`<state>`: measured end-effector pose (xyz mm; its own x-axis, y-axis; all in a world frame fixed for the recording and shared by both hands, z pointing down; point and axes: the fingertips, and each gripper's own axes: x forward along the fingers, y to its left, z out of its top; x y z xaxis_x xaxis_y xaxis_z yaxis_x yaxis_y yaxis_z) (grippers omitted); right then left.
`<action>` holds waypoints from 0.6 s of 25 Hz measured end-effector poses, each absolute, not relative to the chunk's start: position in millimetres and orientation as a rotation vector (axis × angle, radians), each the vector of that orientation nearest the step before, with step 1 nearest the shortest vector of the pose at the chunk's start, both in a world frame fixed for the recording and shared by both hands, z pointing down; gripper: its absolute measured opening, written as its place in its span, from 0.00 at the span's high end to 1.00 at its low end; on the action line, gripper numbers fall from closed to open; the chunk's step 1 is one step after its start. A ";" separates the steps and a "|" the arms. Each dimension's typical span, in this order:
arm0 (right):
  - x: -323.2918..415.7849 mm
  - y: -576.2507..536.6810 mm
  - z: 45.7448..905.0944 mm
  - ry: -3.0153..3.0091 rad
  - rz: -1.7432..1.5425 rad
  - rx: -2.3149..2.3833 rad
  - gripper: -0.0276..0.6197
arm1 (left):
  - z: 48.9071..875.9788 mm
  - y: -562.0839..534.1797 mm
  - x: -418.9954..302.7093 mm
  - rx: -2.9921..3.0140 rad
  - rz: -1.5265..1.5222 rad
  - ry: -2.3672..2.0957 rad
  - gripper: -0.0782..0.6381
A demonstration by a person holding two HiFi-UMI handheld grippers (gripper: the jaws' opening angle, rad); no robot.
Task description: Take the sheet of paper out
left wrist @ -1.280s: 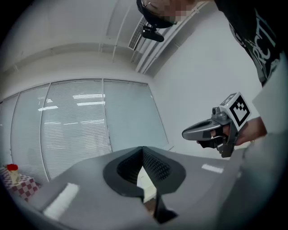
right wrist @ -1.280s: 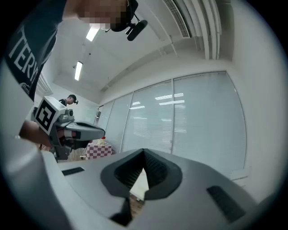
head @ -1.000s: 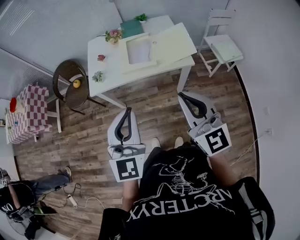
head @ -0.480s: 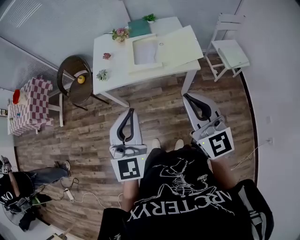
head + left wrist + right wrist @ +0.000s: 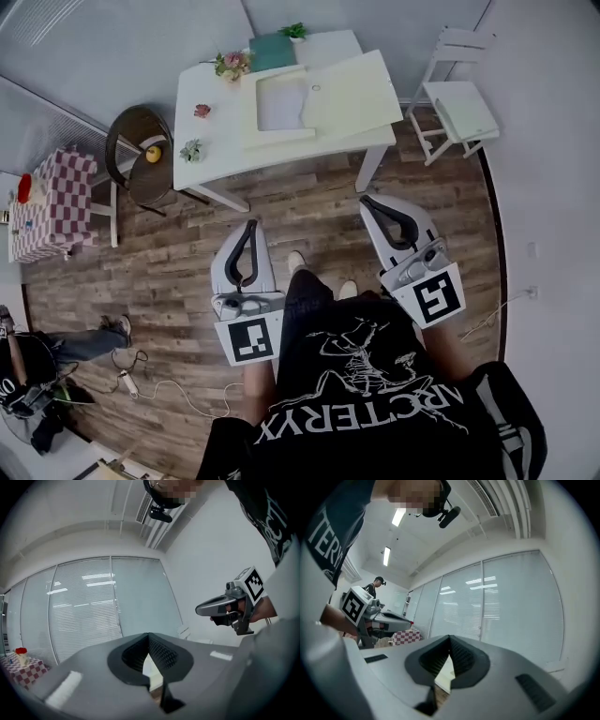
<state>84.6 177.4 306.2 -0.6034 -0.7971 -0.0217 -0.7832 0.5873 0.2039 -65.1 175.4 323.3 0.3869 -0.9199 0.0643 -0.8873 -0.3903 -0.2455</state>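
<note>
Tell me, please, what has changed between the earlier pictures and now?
The person's leg has swung forward, a step towards the white table. Nothing was gripped or released. The left hand-held gripper and right hand-held gripper stay shut and empty; the sheet of paper still lies in the open cream box.

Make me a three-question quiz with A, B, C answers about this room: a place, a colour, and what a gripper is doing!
1. Where is the yellow fruit? A in a bowl; B on the round dark seat; C on a shelf.
2. What colour is the book at the white table's far edge? A red; B yellow; C green.
3. The right gripper has jaws that are: A shut, empty; B wide open; C shut on a pen.
Answers: 1 B, it rests on the seat. 2 C, its cover is green. 3 A, they meet with nothing between.
</note>
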 end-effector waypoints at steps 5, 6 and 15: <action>79.6 121.2 313.8 -2.763 -0.251 1.342 0.94 | 335.0 127.4 -70.5 -2.471 -0.323 1.625 0.88; 76.3 106.6 314.3 -2.756 -0.259 1.349 0.94 | 338.2 114.2 -74.4 -2.474 -0.327 1.622 0.88; 27.5 -49.2 311.8 -2.653 -0.270 1.439 0.94 | 338.9 -45.1 -113.0 -2.575 -0.322 1.484 0.88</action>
<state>27.5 -49.2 311.8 -0.5441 -0.8390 0.0127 -0.8192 0.5344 0.2079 -113.0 -45.1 338.9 0.4870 -0.8666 0.1093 -0.8340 -0.4985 -0.2364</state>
